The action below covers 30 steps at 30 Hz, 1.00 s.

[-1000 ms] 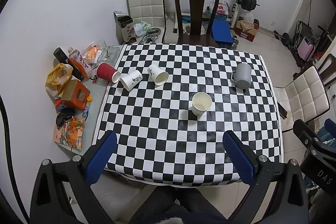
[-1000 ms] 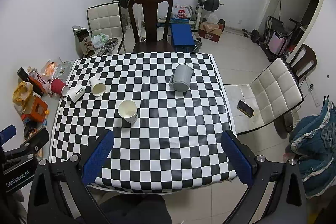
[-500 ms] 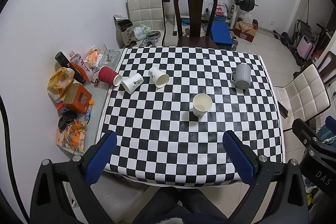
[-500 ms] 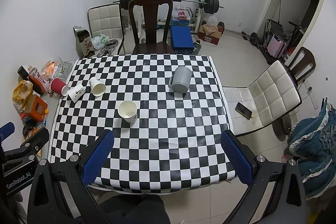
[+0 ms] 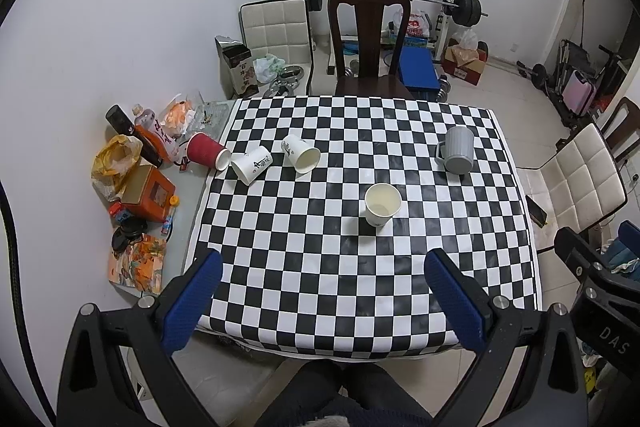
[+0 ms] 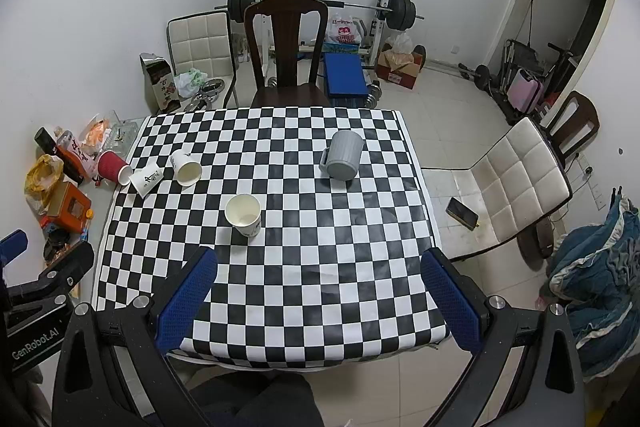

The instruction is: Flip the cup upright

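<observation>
Both tongs, left tongs (image 5: 320,297) and right tongs (image 6: 320,297), hang released above the tabletop's (image 5: 320,307) near edge, grasping nothing. I see three paper cups on their sides at the far left; the nearest white cup (image 5: 302,154) lies mouth toward me, closer to my left tongs.

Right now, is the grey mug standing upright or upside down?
Upside down: the grey mug rests on its wider rim on the checkered table, closed base on top.
</observation>
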{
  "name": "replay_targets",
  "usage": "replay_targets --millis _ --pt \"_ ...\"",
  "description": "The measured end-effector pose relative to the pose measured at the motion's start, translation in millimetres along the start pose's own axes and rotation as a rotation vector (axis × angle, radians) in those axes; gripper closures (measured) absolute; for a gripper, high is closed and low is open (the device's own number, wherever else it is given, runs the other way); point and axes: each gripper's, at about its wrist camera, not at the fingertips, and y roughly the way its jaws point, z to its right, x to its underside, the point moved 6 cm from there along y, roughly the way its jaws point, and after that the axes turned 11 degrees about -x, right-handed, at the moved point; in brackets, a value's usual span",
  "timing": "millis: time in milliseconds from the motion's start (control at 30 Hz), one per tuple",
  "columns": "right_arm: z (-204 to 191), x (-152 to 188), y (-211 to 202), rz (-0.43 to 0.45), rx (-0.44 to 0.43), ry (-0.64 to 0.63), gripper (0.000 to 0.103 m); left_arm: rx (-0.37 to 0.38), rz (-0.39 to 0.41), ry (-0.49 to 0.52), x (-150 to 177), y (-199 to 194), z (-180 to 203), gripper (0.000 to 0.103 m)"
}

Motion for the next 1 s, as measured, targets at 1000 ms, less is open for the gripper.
replay_targets --millis 1000 --pt "1.3 -2.1 2.2 0.021 0.006 -0.008 0.000 0.002 0.011 0.003 4.4 8.3 -4.6 0.000"
